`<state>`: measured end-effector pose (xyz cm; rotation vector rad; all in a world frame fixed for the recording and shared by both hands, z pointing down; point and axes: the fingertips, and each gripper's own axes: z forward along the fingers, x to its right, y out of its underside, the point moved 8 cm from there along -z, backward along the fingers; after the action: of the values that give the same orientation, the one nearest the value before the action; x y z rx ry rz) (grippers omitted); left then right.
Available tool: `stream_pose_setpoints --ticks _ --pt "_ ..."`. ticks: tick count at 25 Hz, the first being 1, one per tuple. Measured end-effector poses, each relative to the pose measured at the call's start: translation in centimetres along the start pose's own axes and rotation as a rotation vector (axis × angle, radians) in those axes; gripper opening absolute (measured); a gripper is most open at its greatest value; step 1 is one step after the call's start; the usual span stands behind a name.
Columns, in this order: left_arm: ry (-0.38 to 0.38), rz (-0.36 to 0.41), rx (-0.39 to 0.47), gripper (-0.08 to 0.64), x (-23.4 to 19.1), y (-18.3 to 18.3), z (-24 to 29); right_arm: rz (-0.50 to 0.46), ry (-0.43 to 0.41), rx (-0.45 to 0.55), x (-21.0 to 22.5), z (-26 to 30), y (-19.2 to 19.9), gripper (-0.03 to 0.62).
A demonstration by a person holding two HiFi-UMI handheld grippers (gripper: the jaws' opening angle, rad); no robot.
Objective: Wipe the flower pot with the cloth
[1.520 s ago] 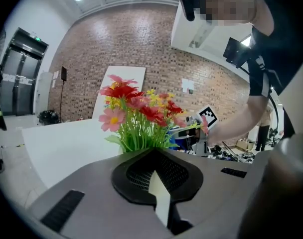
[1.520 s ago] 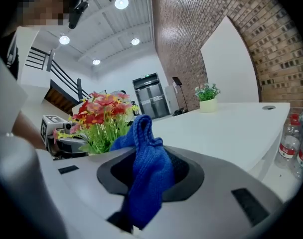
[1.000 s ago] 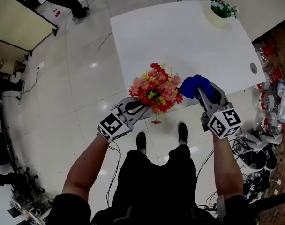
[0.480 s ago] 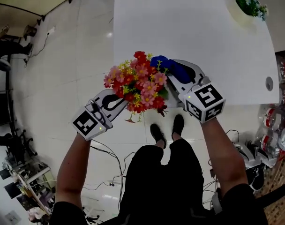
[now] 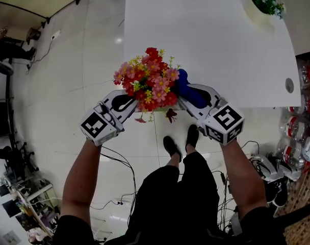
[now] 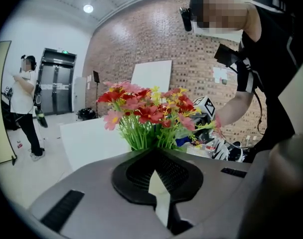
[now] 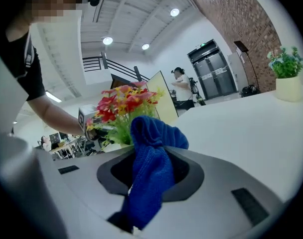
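The left hand-held gripper (image 5: 128,102) was clamped on the pale flower pot (image 6: 159,195) under red flowers (image 5: 147,80). The right hand-held gripper (image 5: 189,96) pinched the blue cloth (image 7: 151,168) beside them.

A white table (image 5: 206,45) fills the upper centre of the head view, with a small potted plant (image 5: 264,4) standing at its upper-right corner. Below and left, the glossy pale floor (image 5: 68,75) carries two black shoes (image 5: 171,148) and loose cables (image 5: 119,162).
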<state>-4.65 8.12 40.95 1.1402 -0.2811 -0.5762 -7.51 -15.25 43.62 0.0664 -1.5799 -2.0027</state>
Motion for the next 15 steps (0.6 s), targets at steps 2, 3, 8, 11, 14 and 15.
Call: stream_pose_setpoints --ticks 2,3,8,11,14,15 --pt "-0.005 -0.002 0.004 0.0 0.1 0.0 -0.1 -0.015 -0.026 -0.021 -1.1 -0.5 0.5 0.101" --pt "-0.007 -0.001 0.002 0.0 0.1 0.0 -0.1 -0.023 -0.036 -0.027 -1.6 -0.7 0.6 0.101" --pt "0.0 0.037 0.017 0.0 -0.2 0.4 0.0 -0.033 -0.07 -0.05 -3.4 -1.0 1.3 0.101" --pt "-0.006 0.041 0.029 0.0 -0.1 0.6 0.0 -0.021 -0.099 -0.071 -4.4 -1.0 1.7 0.101" --pt "-0.007 0.031 0.05 0.0 0.0 0.8 -0.1 0.003 -0.117 -0.078 -4.8 -1.1 1.8 0.101" --pt "-0.007 0.031 0.055 0.0 -0.1 0.8 -0.1 0.012 -0.121 -0.08 -4.7 -1.1 1.9 0.101"
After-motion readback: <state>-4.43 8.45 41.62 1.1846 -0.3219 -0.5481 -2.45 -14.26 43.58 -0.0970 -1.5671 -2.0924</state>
